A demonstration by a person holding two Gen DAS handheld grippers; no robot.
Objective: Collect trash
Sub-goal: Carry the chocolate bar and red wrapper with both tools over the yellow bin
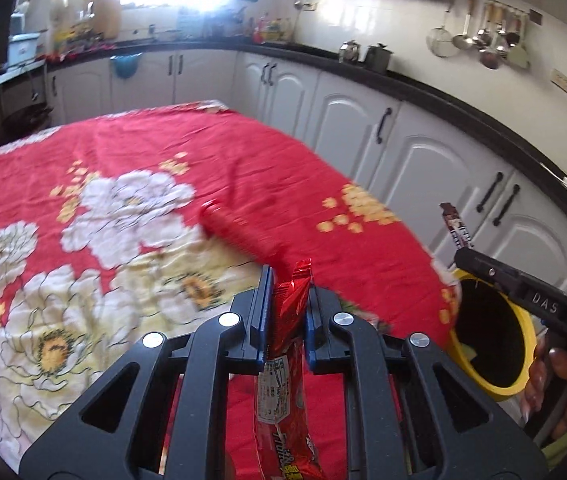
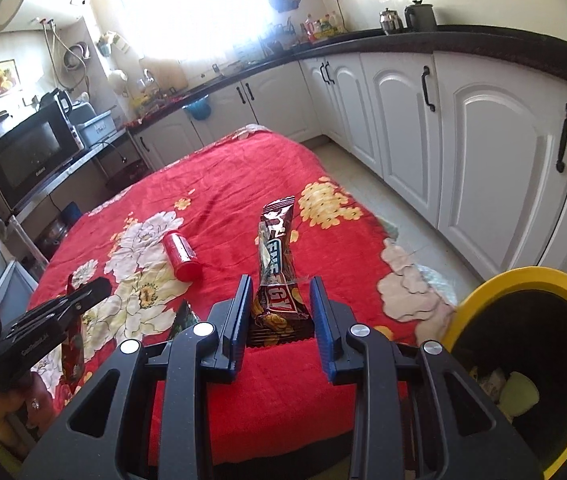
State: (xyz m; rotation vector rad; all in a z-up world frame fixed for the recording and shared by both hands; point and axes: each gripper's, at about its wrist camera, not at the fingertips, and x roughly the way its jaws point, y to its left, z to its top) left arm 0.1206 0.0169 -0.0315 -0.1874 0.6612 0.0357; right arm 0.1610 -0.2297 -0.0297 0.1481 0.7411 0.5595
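Red floral cloth [image 2: 243, 184] below; left gripper [image 1: 287, 300] pinching red wrapper [image 1: 289, 360], right gripper [image 2: 281, 304] seemingly clamping brown wrapper [image 2: 277, 264].

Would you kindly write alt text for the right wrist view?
The right gripper holds a brown snack wrapper above a red floral tablecloth, beside a yellow-rimmed bin. A red canister lies on the cloth.

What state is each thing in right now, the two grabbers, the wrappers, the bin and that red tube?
Left gripper: shut on the red wrapper.
Right gripper: shut on the brown wrapper, which stands upright.
Yellow bin: open, some trash inside.
Red tube: lying on its side on the tablecloth, untouched.
Dark wrapper: on the cloth, not picked up.
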